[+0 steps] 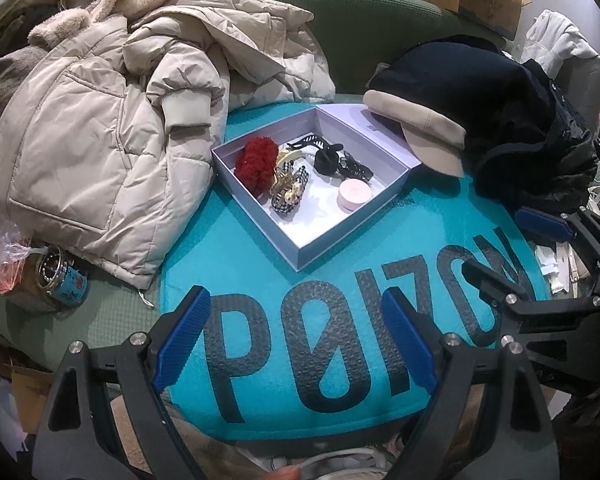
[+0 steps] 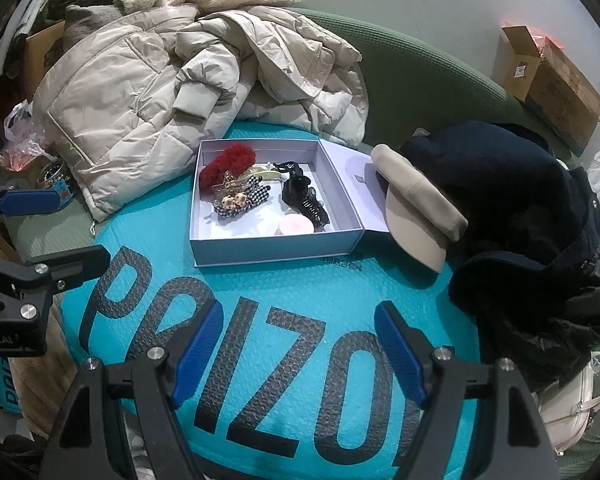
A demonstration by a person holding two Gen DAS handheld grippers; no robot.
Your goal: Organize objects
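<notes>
Cluttered green sofa, teal mailer [image 2: 260, 360] under an open box [image 2: 276, 246] of hair accessories.
Both the left hand-held gripper [image 1: 296, 340] and the right hand-held gripper [image 2: 298, 356] hover spread, empty; the beige cap [image 2: 416, 208] looks soft and light, best pinched at its brim.

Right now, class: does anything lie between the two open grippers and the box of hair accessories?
Nothing visible does. Only bare teal mailer separates the left gripper and right gripper from the box.

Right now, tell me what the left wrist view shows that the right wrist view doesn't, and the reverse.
Only the left wrist view: the left gripper open, seen from behind.

Only the right wrist view: the right gripper open from behind, and a pale bag at lower right.

Both: the box of hair accessories on the teal mailer, the beige jacket, the cap, the dark clothes.
</notes>
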